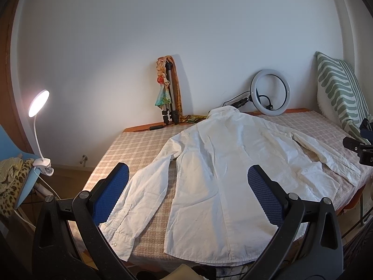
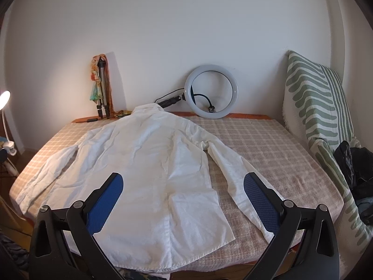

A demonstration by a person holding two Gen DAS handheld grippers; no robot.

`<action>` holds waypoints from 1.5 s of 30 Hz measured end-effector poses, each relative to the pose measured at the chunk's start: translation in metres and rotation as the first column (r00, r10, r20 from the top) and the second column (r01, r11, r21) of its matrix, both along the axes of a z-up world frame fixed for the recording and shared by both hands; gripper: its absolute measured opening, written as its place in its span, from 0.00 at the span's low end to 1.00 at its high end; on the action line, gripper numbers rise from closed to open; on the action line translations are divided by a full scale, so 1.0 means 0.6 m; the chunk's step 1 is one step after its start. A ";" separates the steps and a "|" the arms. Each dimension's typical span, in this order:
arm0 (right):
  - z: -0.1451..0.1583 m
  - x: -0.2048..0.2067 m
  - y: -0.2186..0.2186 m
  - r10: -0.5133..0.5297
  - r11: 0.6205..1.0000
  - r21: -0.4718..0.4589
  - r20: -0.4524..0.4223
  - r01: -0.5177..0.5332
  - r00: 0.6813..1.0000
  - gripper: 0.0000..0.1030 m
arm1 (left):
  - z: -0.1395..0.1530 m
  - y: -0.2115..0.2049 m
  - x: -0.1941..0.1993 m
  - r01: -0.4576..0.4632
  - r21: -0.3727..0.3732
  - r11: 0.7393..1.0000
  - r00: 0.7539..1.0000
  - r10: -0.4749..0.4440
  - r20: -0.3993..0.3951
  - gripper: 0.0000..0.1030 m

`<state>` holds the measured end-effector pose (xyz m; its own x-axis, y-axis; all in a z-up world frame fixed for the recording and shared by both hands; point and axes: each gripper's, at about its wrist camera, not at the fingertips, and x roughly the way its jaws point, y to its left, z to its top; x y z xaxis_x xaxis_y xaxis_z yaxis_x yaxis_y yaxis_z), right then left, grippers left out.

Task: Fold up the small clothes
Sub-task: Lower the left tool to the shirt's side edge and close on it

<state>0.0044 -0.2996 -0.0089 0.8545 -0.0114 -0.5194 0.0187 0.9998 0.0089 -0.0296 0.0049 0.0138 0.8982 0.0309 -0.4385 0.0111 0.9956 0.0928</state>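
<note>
A white long-sleeved shirt point(image 1: 223, 163) lies flat and spread out on the checked table cover, collar at the far side, hem at the near edge; it also shows in the right wrist view point(image 2: 144, 170). Its sleeves lie out to both sides. My left gripper point(image 1: 186, 182) is open, hovering above the shirt's near left part, holding nothing. My right gripper point(image 2: 183, 191) is open above the shirt's near right hem and right sleeve point(image 2: 233, 177), holding nothing. Part of the right gripper's body point(image 1: 361, 144) shows at the right edge of the left wrist view.
A ring light point(image 2: 211, 91) and a folded tripod with a scarf point(image 2: 102, 88) lean on the back wall. A green striped cushion point(image 2: 321, 107) stands at the right with dark clothes point(image 2: 356, 170). A lit clip lamp point(image 1: 38, 100) and a blue chair point(image 1: 14, 149) stand left.
</note>
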 end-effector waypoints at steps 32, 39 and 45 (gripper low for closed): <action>0.009 0.195 0.223 0.382 0.915 0.146 -0.022 -0.375 0.924 0.88 | -0.222 0.368 0.257 -0.214 -0.331 0.919 0.871 0.026 -0.491 0.83; -0.034 0.225 0.249 0.472 0.873 0.197 -0.107 -0.447 0.875 0.80 | -0.268 0.374 0.334 -0.190 -0.347 0.918 0.833 -0.036 -0.552 0.69; -0.033 0.227 0.235 0.470 0.874 0.202 -0.116 -0.443 0.875 0.80 | -0.308 0.373 0.385 -0.193 -0.388 0.901 0.794 -0.089 -0.602 0.14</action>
<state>0.1407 -0.1588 -0.0287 0.6508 0.4570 -0.6062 -0.4248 0.8810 0.2082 0.2013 0.2289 -0.1708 0.4542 -0.2377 -0.8586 -0.1299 0.9358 -0.3278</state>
